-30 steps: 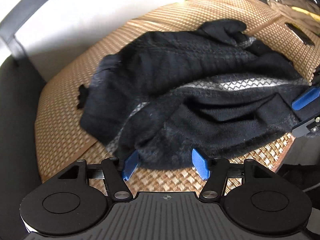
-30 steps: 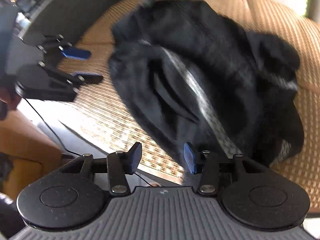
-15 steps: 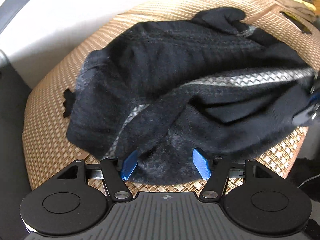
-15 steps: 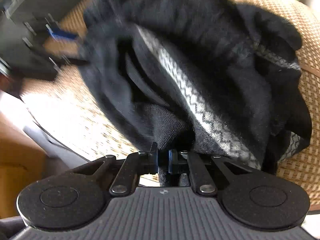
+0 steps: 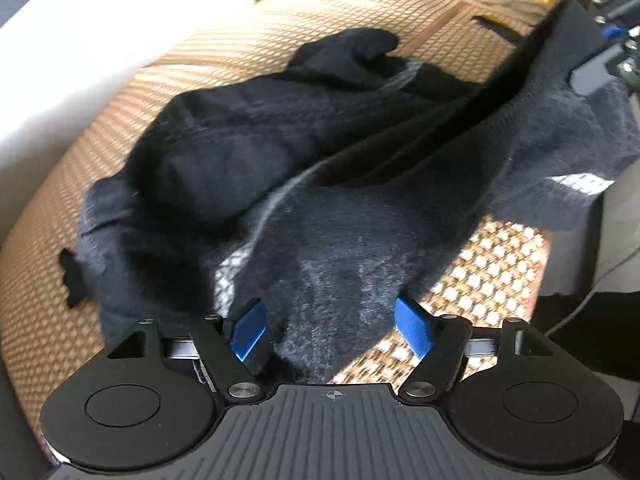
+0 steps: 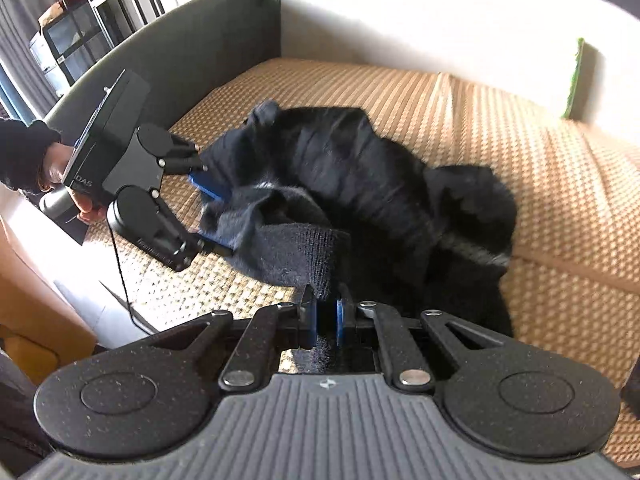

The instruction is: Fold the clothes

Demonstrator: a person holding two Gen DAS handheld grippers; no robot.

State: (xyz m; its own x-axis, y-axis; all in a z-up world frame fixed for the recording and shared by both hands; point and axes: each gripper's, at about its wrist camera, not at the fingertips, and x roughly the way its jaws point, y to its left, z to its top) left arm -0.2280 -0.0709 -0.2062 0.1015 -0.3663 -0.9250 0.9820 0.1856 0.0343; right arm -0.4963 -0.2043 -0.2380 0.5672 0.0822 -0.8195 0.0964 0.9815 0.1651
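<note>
Between the right gripper's (image 6: pixel 323 320) fingers, apart a second ago, a ribbed edge of the black sweater (image 6: pixel 360 184) is now clamped and lifted off the woven sofa mat (image 6: pixel 520 152). The left gripper's (image 5: pixel 332 326) fingers stand apart around its near edge; unfolding or spreading looks underway.

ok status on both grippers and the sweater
Right gripper shut on black knit sweater, hem lifted. Left gripper open, straddling sweater edge. Nothing blocking on woven mat.

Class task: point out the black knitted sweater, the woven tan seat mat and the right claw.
Black knitted sweater (image 6: pixel 340 160): right wrist view, upper body panel.
Woven tan seat mat (image 6: pixel 540 168): right wrist view, bare patch.
Right claw (image 6: pixel 326 316): right wrist view, between fingertips.
</note>
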